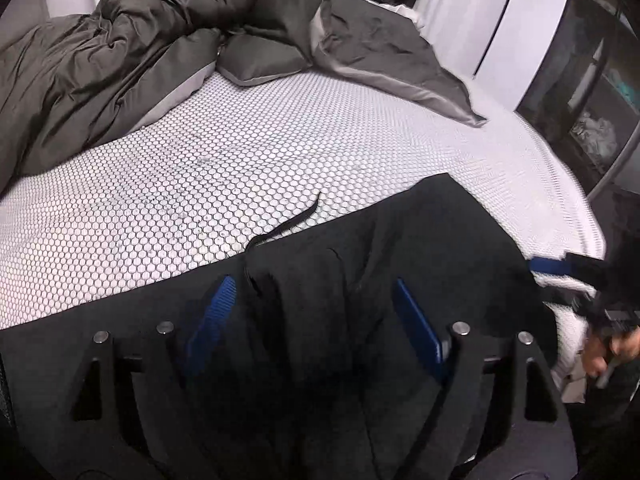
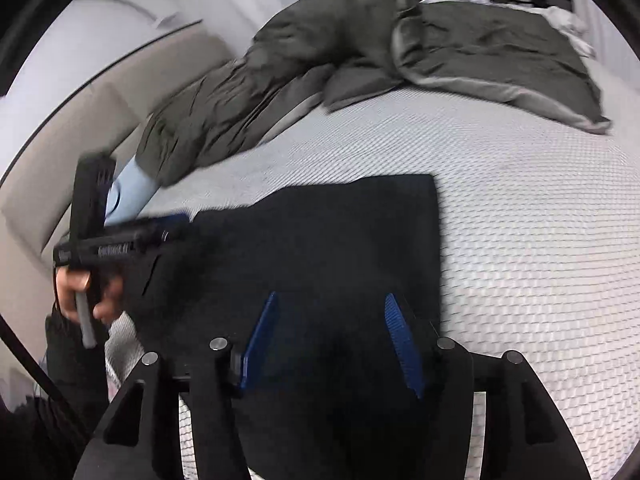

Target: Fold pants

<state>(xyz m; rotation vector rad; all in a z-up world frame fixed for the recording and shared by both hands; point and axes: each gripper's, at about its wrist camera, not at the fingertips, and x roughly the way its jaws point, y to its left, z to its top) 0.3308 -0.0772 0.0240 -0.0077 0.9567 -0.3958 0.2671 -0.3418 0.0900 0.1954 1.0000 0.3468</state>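
Note:
Black pants (image 1: pixel 400 240) lie folded on the white mattress (image 1: pixel 200 184), with a drawstring (image 1: pixel 296 220) trailing off their far edge. My left gripper (image 1: pixel 314 282) hovers over the pants near the drawstring; its blue pads (image 1: pixel 212 320) are wide apart and grip nothing. In the right wrist view the pants (image 2: pixel 320 232) form a dark rectangle, and my right gripper (image 2: pixel 332 298) is open above their near part. At the left of that view a hand (image 2: pixel 80 292) holds the left gripper (image 2: pixel 132 236) over the pants' left edge. The right gripper (image 1: pixel 560 268) shows blurred at the pants' right edge.
A crumpled dark grey duvet (image 1: pixel 140 40) and pillows (image 1: pixel 380 52) fill the far side of the bed. A white wardrobe (image 1: pixel 528 20) and dark shelves (image 1: pixel 592 92) stand to the right. A beige headboard (image 2: pixel 80 140) and a light blue object (image 2: pixel 128 196) lie left of the bed.

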